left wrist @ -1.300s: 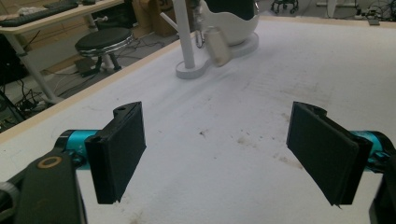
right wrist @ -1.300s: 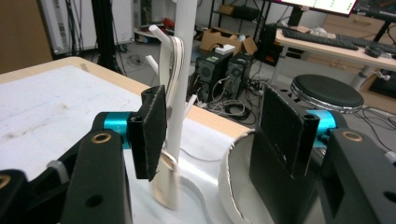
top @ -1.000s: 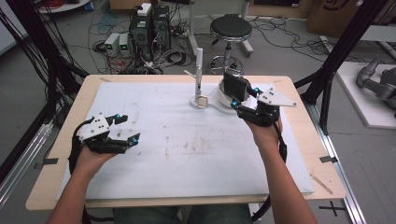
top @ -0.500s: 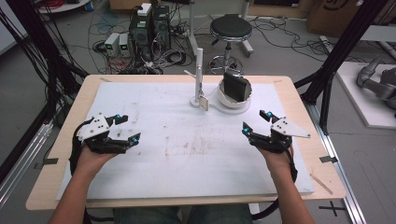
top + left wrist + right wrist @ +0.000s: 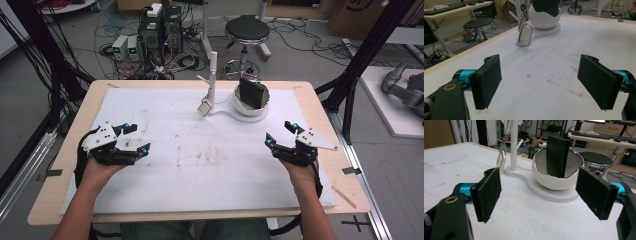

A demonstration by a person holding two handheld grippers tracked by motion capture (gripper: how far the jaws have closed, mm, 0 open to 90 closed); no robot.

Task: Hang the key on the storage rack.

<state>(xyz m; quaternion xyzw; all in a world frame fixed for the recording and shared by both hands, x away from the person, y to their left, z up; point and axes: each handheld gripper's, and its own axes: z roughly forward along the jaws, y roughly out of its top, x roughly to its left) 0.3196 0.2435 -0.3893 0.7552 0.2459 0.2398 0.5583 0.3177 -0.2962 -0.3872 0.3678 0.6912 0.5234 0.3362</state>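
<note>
From above, the left gripper (image 5: pixel 134 138) rests low at the left of the white mat (image 5: pixel 200 170), jaws apart and empty. The right gripper (image 5: pixel 281 134) sits at the mat's right side, jaws apart too. The black wallet (image 5: pixel 251 93) stands upright in the white bowl (image 5: pixel 246 107) at the far middle, well apart from both.

In the left gripper view, a keyring tag (image 5: pixel 525 35) hangs beside the bowl.

In the right gripper view, the wallet stands in the bowl, beyond the open jaws.
</note>
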